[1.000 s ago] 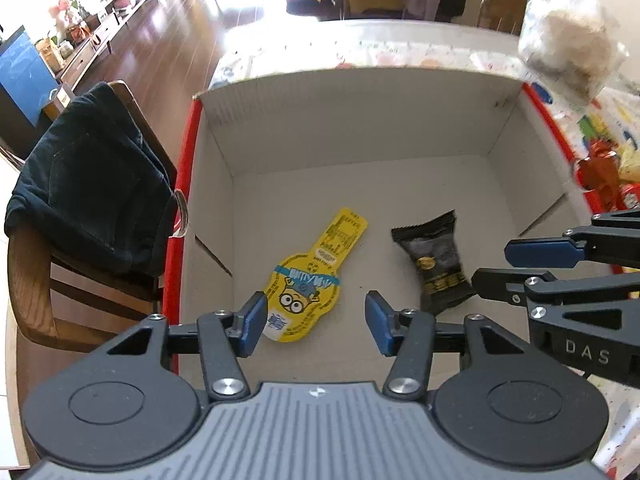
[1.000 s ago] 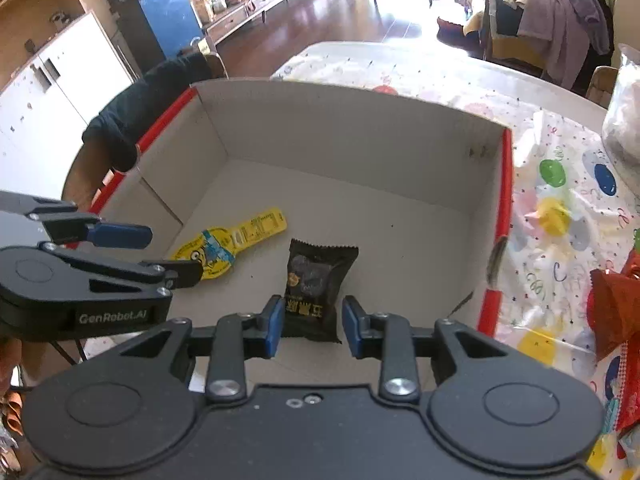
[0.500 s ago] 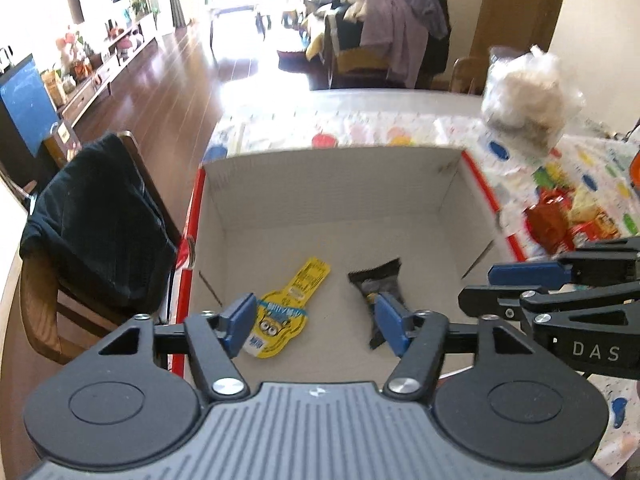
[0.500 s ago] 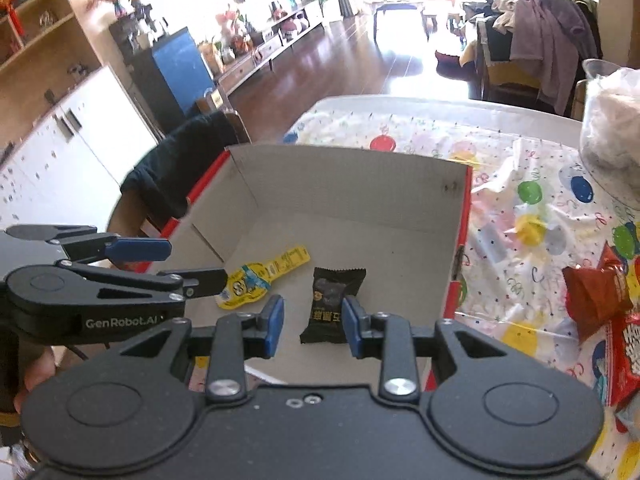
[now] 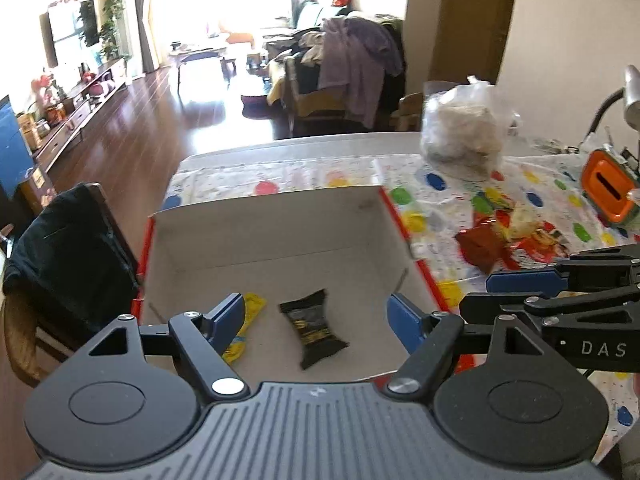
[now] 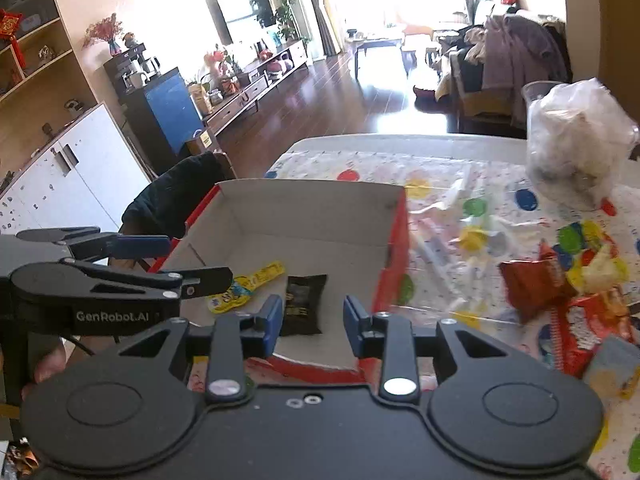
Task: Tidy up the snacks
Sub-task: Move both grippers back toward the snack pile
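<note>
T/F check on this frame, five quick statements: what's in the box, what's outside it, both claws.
1. Two snacks lie in the cardboard box: a yellow packet and a black packet. True.
2. The left claw is clamped on the black packet. False: its jaws are opening and empty; the packet lies on the box floor below.
3. Red snack bags lie on the tablecloth outside the box. True.
4. The right claw holds the yellow packet. False: nothing is between its jaws.
5. The box is filled to the rim. False: most of its floor is bare.
</note>
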`<state>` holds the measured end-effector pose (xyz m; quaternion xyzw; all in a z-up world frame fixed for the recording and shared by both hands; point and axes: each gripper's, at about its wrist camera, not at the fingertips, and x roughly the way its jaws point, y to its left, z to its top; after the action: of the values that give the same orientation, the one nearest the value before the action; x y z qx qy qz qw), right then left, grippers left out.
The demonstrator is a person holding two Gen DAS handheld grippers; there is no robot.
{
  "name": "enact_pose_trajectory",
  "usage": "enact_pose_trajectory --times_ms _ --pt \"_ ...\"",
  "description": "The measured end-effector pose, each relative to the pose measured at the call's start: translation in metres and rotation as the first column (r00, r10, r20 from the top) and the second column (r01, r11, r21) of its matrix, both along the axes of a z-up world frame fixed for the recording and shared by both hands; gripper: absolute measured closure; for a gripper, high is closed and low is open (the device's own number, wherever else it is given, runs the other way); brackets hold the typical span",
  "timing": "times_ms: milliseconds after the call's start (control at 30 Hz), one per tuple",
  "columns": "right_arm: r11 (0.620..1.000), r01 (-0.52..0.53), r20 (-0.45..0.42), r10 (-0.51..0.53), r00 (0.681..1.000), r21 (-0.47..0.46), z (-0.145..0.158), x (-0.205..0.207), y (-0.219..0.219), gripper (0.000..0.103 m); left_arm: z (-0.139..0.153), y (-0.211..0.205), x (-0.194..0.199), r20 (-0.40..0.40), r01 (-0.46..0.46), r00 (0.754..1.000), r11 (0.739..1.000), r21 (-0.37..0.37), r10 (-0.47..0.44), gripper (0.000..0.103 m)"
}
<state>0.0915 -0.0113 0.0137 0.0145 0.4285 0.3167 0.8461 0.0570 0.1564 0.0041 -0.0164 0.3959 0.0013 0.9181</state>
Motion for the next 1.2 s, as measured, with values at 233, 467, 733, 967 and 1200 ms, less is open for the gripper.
enact_pose_trajectory --times_ms 233,467,733,967,1200 --pt "0.999 0.046 0.032 -0.046 0.998 0.006 0.001 -0.007 -0.045 0.069 0.003 -0.037 0.001 0.032 0.065 0.997 0.998 -0.006 -0.064 0.020" --pt "0.994 0.112 0.065 -0.111 0.992 -0.015 -0.003 -0.010 -0.093 0.066 0.004 -0.077 0.009 0.067 0.098 0.993 0.995 -0.014 -0.097 0.019" --pt "0.985 0.159 0.107 -0.151 0.983 -0.069 -0.016 -0.007 -0.150 0.058 -0.003 -0.123 0.028 0.051 0.140 0.989 0.990 -0.014 -0.139 0.019" --pt "0.977 0.193 0.086 -0.185 0.979 -0.091 -0.031 -0.002 -0.196 0.031 -0.017 -0.161 0.053 0.027 0.199 0.980 0.980 -0.019 -0.199 0.019" --pt "0.962 0.252 0.107 -0.241 0.965 -0.103 -0.043 0.013 -0.236 0.000 -0.033 -0.197 0.095 0.012 0.271 0.963 0.963 0.007 -0.271 0.019"
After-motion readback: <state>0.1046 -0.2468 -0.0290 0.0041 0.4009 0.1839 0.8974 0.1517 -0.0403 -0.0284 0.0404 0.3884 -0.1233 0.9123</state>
